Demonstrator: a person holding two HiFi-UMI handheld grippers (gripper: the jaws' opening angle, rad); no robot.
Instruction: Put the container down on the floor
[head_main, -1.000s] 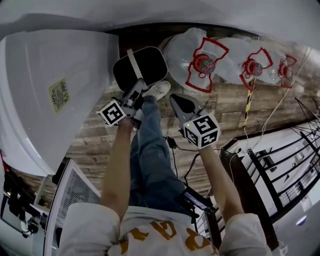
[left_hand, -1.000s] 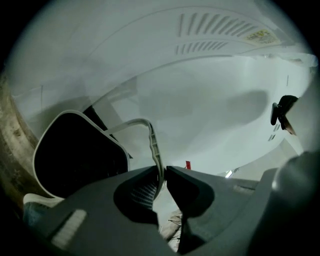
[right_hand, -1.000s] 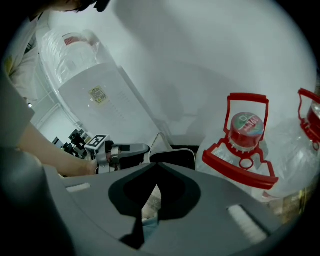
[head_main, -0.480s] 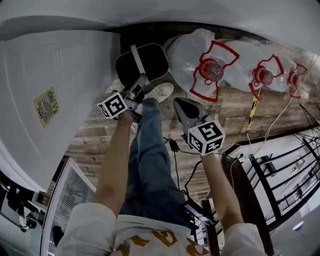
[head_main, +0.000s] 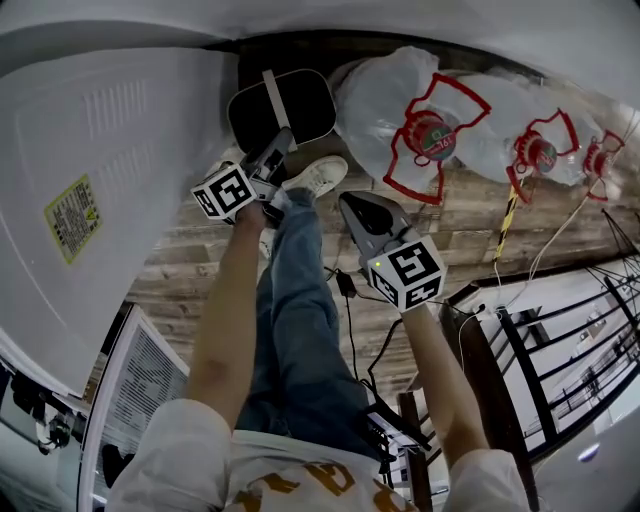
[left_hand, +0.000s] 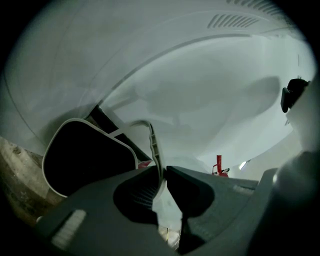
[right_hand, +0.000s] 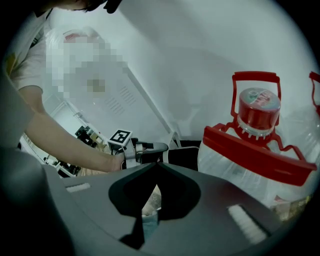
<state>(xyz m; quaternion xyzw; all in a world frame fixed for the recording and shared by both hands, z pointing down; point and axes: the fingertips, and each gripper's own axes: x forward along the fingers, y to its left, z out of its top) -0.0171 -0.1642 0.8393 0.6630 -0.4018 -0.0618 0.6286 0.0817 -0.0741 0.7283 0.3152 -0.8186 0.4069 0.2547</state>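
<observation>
A black container (head_main: 282, 110) with a white rim and a white handle (head_main: 272, 102) stands by the wall, next to the white appliance. My left gripper (head_main: 281, 152) is shut on that handle (left_hand: 155, 145), which runs between its jaws; the black container (left_hand: 85, 157) sits just beyond. My right gripper (head_main: 357, 207) hangs over the wooden floor (head_main: 455, 215) to the right of the person's leg, jaws shut and empty (right_hand: 156, 165). The right gripper view shows the left gripper (right_hand: 159, 146) beside the container (right_hand: 186, 154).
A large white appliance (head_main: 90, 200) fills the left. Big clear water jugs with red caps and handles (head_main: 425, 135) (right_hand: 257, 140) stand at the right of the container. The person's jeans leg and white shoe (head_main: 315, 178) lie between the grippers. Cables (head_main: 350, 300) and a black rack (head_main: 560, 340) at right.
The left gripper, still holding the handle, has shifted slightly up and left with the container. The right gripper has stayed nearly where it was.
</observation>
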